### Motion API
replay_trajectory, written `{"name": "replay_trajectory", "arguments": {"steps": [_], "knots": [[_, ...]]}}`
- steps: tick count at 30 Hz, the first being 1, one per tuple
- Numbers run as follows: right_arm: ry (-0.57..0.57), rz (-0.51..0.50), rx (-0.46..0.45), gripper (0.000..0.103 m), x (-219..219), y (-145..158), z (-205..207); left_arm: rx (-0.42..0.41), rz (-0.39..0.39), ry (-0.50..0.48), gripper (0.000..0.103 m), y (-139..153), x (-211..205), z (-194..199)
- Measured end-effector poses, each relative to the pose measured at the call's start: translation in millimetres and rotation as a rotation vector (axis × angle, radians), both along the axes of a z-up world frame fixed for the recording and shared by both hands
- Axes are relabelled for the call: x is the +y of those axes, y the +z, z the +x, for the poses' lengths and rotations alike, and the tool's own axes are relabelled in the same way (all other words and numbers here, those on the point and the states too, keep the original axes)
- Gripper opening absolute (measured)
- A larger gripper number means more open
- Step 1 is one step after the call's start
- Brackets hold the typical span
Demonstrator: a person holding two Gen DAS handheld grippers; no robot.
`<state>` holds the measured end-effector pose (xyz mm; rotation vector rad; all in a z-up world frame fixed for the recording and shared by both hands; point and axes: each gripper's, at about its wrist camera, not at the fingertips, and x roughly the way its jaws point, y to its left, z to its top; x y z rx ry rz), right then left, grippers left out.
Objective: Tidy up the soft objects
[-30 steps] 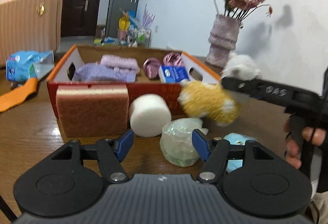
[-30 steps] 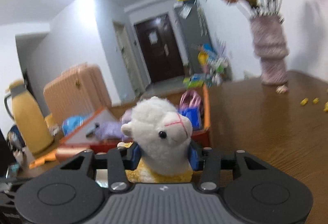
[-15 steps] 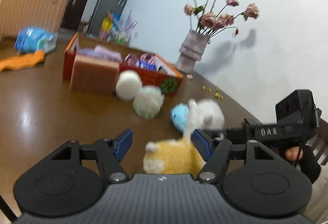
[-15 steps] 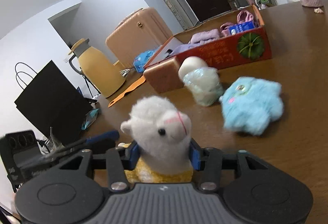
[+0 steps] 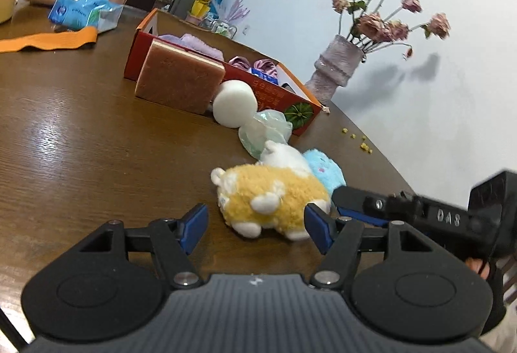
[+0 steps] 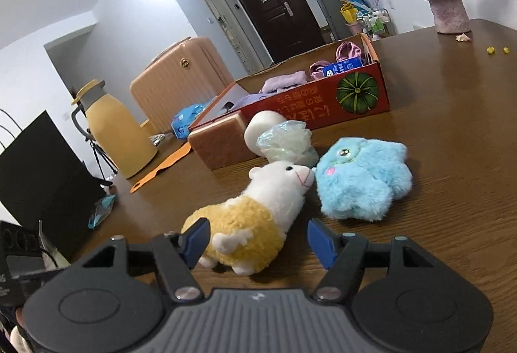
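Note:
A plush alpaca (image 6: pixel 258 217) with a yellow body and a white head lies on its side on the brown table, nose against a fluffy blue plush (image 6: pixel 362 178). My right gripper (image 6: pixel 258 238) straddles its rear, jaws opening, and its pads do not press the toy. My left gripper (image 5: pixel 255 225) stands open just short of the alpaca (image 5: pixel 271 198), nothing gripped. One of the right gripper's fingers (image 5: pixel 355 199) reaches in from the right beside the blue plush (image 5: pixel 324 169). Behind them stands a red cardboard box (image 6: pixel 310 107) holding purple cloths and pink items.
A brown sponge (image 5: pixel 181 78), a white foam cylinder (image 5: pixel 236 107) and a pale mesh ball (image 5: pixel 265 133) sit against the box (image 5: pixel 278 94). A vase (image 5: pixel 332 72) stands far right. A yellow jug (image 6: pixel 113 133), suitcase (image 6: pixel 174 81) and black bag (image 6: pixel 38 175) line the left.
The right gripper brought the alpaca down from beside the box to the table next to the blue plush and let it go. The left gripper pulled back and rolled.

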<state>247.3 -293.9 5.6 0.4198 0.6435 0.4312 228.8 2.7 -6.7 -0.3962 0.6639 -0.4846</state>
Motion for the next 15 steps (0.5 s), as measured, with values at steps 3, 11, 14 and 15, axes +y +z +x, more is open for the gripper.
{"name": "replay_trajectory", "arguments": {"steps": [3, 11, 14, 15], "knots": [[-0.003, -0.001, 0.002, 0.067, 4, -1, 3, 0.008, -0.005, 0.006, 0.067, 0, 0, 12], [0.026, 0.062, 0.054, 0.053, 13, -13, 30, 0.103, -0.119, -0.041, 0.048, -14, 0, 46], [0.008, 0.026, -0.013, 0.05, 10, 3, 21, 0.079, -0.177, -0.093, 0.047, -9, 0, 46], [0.01, 0.026, -0.041, 0.05, 7, 11, 19, 0.064, -0.211, -0.103, 0.048, -4, 2, 47]]}}
